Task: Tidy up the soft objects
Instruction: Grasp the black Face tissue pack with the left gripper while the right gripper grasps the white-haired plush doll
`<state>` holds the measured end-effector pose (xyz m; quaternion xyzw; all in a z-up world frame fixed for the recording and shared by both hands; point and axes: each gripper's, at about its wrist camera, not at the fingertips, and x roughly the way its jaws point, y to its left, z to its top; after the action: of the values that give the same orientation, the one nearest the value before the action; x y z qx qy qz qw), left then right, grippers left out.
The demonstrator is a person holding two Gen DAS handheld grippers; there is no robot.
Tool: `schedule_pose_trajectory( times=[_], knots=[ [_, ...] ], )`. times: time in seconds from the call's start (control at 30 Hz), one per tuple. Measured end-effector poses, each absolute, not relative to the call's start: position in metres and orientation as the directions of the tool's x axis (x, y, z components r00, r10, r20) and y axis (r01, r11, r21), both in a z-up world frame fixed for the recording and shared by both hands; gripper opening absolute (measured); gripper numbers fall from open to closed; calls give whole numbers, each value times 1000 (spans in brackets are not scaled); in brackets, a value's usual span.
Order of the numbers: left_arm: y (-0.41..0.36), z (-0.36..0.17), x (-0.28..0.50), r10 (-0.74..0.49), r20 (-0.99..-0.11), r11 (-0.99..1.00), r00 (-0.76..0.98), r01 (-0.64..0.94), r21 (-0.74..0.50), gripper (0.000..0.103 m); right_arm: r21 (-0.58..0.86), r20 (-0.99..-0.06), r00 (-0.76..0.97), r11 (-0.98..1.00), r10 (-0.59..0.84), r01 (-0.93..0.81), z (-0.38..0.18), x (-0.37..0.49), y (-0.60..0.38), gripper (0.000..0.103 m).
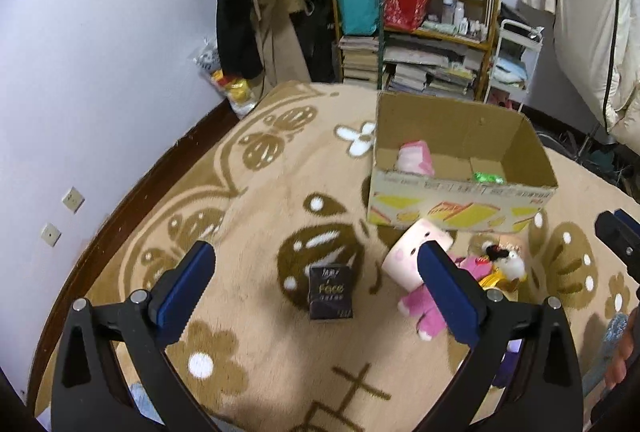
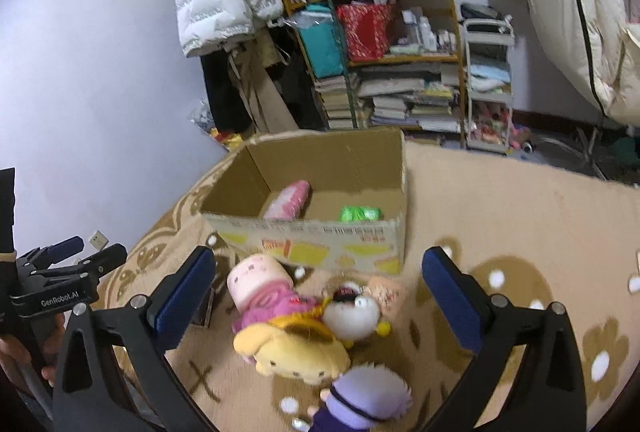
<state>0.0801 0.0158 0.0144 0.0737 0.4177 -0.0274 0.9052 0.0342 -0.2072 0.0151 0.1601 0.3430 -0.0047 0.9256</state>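
The right gripper, wide open and empty, is nearer: the plush toys lie at six o'clock between its fingers.

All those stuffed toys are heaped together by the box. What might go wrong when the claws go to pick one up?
The pink plush, yellow plush and white plush lie tangled, so the open right gripper may drag two at once. The dark tissue pack sits between the open left gripper's fingers and could be taken for a toy. The cardboard box may slide if bumped.
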Motion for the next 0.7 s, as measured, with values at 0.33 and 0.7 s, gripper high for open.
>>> schedule_pose_trajectory(
  times=[0.33, 0.7],
  knots=[
    [26, -25, 104, 48, -848, 993, 527, 68, 99, 100, 316, -724, 683, 927, 98, 202, -7, 29, -217, 103],
    [18, -67, 126, 84, -897, 986, 433, 92, 136, 100, 285, -846, 519, 926, 120, 249, -50, 41, -216, 96]
  ],
)
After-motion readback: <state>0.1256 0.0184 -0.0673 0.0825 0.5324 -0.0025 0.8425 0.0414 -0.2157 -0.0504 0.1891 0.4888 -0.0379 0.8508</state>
